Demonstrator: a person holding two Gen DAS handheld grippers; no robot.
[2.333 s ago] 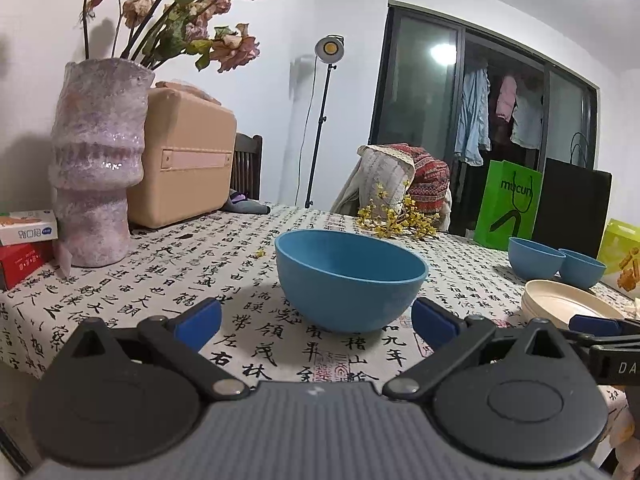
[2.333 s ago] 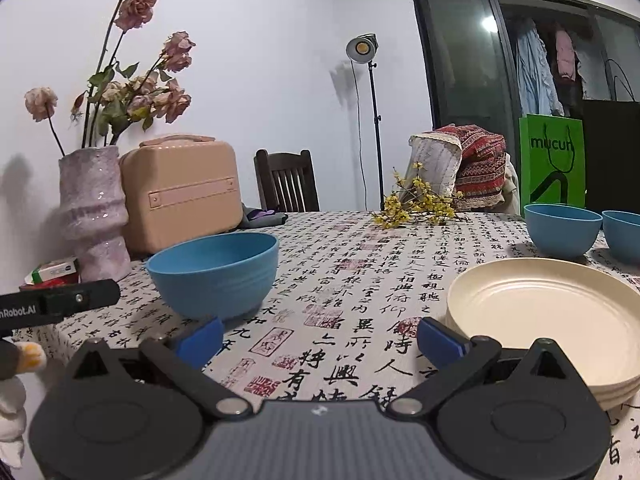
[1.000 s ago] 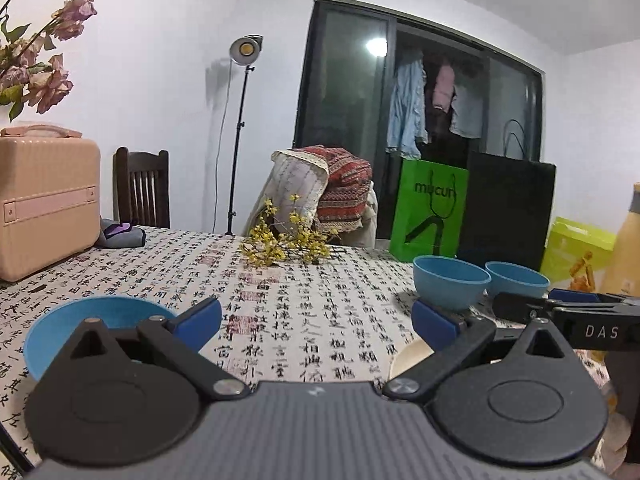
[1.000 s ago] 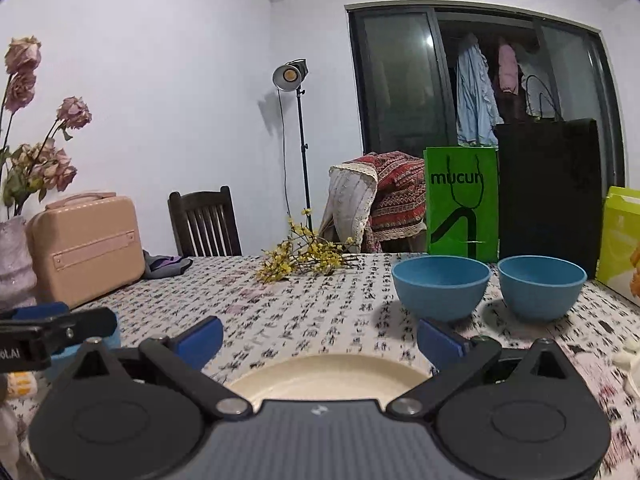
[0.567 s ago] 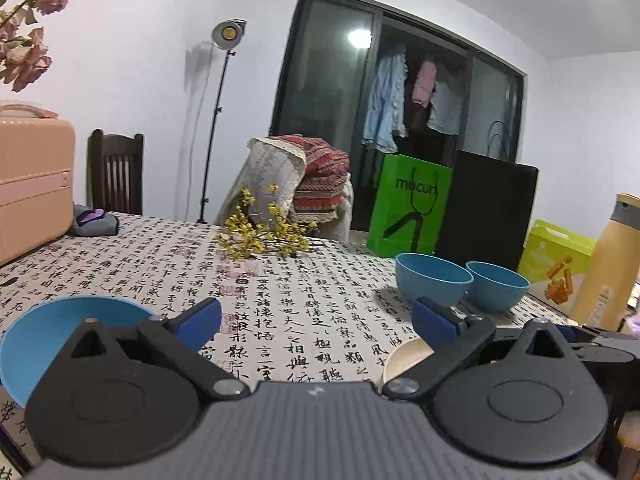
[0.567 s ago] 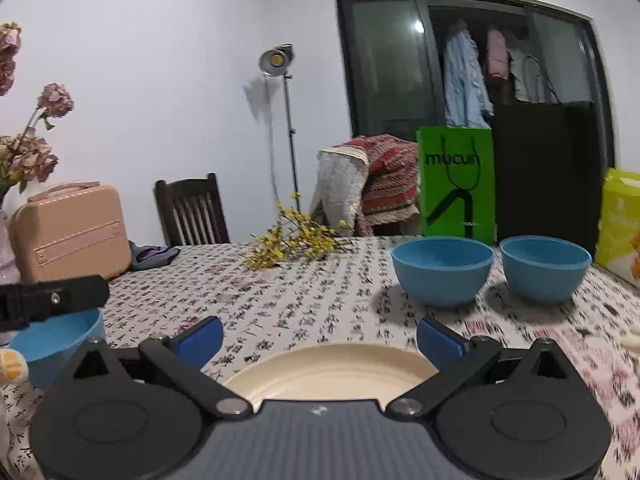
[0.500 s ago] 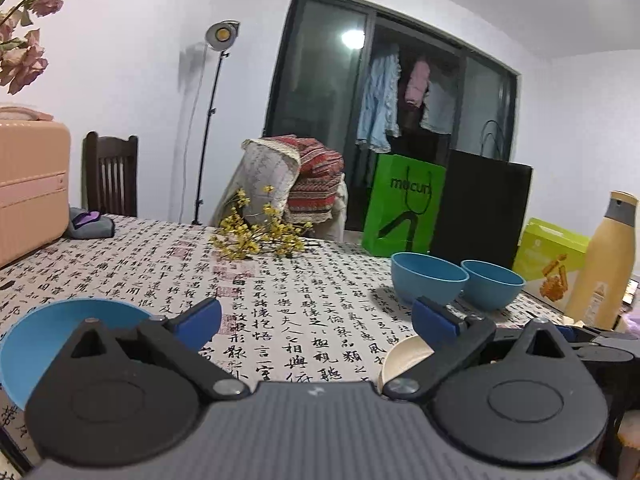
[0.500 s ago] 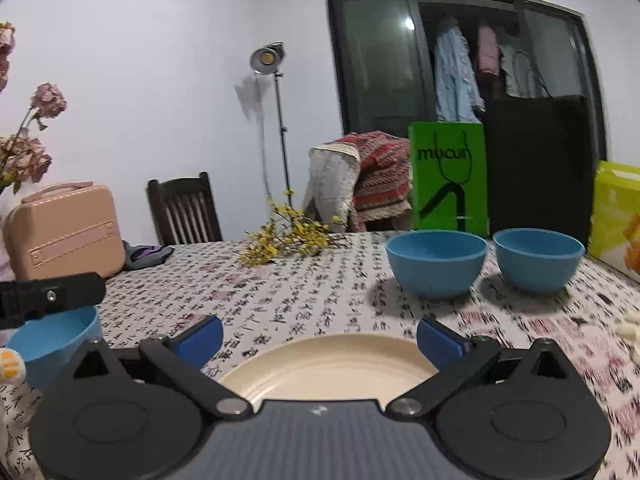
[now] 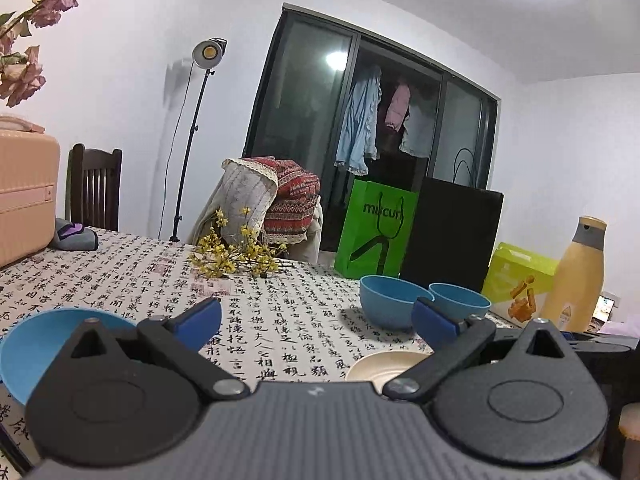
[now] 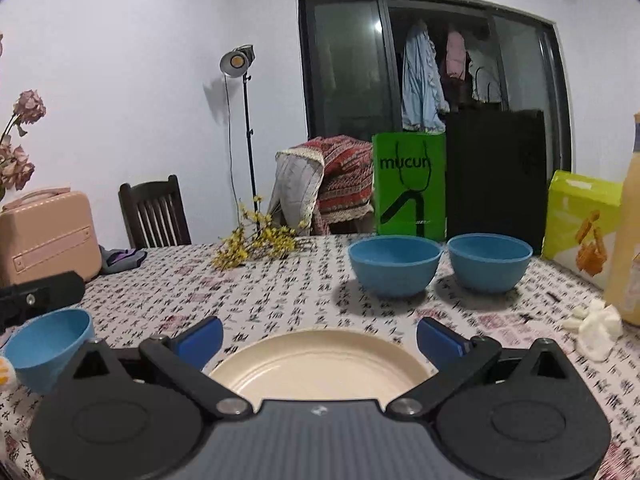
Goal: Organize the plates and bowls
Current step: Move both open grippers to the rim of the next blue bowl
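On the patterned tablecloth [image 10: 280,296], facing a cream plate [image 10: 320,364] with right gripper [image 10: 320,338] spread wide and empty, left gripper [image 9: 316,316] likewise gaping beside one blue bowl [image 9: 36,344], probably lining up to stack near two far bowls [image 10: 440,264].
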